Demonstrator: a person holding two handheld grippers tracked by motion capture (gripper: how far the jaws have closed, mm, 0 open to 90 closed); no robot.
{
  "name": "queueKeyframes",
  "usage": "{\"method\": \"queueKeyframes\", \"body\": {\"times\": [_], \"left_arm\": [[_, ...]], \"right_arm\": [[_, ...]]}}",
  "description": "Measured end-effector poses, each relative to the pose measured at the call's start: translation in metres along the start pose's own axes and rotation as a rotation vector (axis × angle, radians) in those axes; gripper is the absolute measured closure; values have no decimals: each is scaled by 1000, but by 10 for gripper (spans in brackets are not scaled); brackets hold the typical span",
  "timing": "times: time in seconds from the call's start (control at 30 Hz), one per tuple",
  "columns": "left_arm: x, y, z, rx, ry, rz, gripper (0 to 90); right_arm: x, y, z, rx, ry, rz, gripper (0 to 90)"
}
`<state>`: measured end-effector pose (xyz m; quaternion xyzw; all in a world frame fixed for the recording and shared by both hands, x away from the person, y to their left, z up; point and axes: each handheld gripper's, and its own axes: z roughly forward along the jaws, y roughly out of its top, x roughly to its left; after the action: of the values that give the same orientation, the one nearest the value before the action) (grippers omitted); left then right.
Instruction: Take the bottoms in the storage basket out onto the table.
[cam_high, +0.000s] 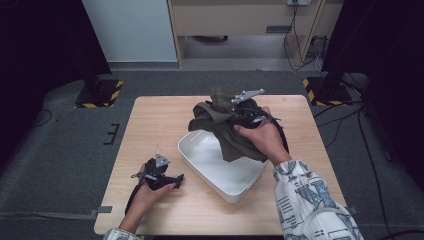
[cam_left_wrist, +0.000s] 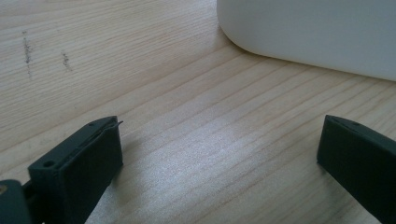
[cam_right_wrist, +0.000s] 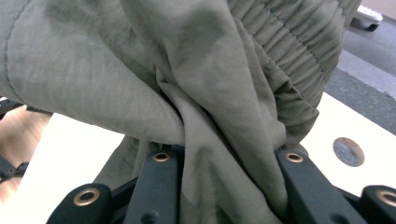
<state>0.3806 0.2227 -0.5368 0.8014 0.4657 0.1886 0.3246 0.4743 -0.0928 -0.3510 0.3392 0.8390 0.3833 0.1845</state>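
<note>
Right tool (cam_high: 246, 111) clamped on a dark olive garment (cam_high: 220, 120), held bunched above the far rim of a white tub (cam_high: 225, 182). Part of the cloth hangs down over the tub's far edge. In the right gripper view the fabric (cam_right_wrist: 196, 93) is pinched between the 2 black jaws, an elastic, gathered band showing at upper right.

Left tool (cam_high: 165, 177) low on the wooden surface (cam_high: 150, 120), near the tub's left side, jaws spread wide with nothing between them. The left gripper view shows bare wood grain (cam_left_wrist: 210, 154) between the jaws and the tub's rounded corner (cam_left_wrist: 303, 32) beyond.

Patterned sleeve (cam_high: 310, 200) on the right arm.
</note>
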Motion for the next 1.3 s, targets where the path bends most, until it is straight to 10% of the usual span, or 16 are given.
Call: {"method": "queueKeyframes", "body": {"times": [0.7, 1.3], "left_arm": [[-1, 0, 0, -4, 1, -8, 0], [-2, -1, -1, -1, 2, -3, 0]], "right_arm": [[-61, -14, -60, -63, -112, 64, 706], [-108, -52, -65, -58, -197, 164, 705]]}}
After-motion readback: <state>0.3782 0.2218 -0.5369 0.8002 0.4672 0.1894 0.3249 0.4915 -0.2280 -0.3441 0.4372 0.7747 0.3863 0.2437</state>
